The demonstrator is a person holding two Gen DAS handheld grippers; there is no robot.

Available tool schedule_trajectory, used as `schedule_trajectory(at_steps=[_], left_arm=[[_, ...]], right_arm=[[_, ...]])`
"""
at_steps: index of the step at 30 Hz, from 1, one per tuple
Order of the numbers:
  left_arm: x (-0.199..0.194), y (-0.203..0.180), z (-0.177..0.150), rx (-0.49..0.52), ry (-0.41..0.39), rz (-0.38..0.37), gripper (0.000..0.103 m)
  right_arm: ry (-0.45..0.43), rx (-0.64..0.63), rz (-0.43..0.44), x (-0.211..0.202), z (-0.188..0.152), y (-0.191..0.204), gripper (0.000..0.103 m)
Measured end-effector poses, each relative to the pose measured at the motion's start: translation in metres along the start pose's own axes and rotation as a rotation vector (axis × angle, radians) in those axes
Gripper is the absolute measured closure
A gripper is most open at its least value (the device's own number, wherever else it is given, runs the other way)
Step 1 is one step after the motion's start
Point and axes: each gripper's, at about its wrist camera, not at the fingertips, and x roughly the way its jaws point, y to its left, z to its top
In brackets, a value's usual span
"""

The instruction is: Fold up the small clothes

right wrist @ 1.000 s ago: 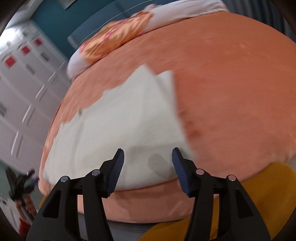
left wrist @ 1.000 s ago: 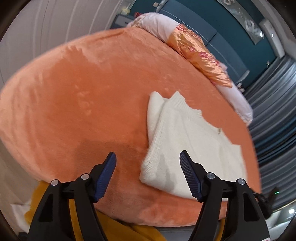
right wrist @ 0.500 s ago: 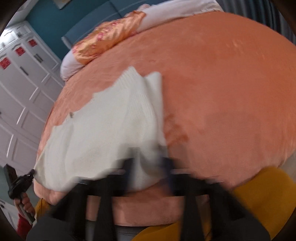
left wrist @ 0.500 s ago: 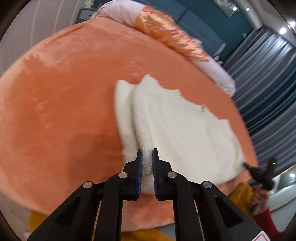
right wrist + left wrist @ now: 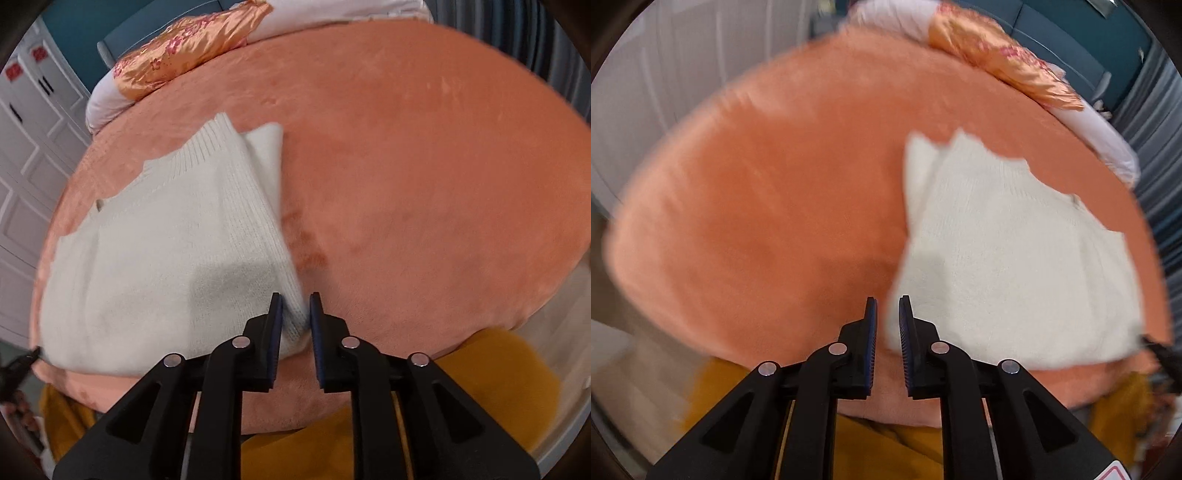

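Orange plush bedspread [image 5: 775, 192] fills the left wrist view, white knit sweater [image 5: 1015, 266] at right; left gripper [image 5: 887, 325] jaws pinch its near corner. Right wrist view: right gripper [image 5: 296, 321] pinches the sweater's near-right edge.

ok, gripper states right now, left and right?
Left gripper: nearly closed, cannot tell whether it holds the white knitted sweater.
Right gripper: closed on the sweater's corner.
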Motion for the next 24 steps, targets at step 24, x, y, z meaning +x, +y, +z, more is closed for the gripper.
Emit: schedule_trajectory(at_steps=[24], left_arm=[[0.054, -0.074, 0.008, -0.013, 0.044, -0.091, 0.096]], right_arm=[[0.023, -0.035, 0.146, 0.030, 0.014, 0.037, 0.095]])
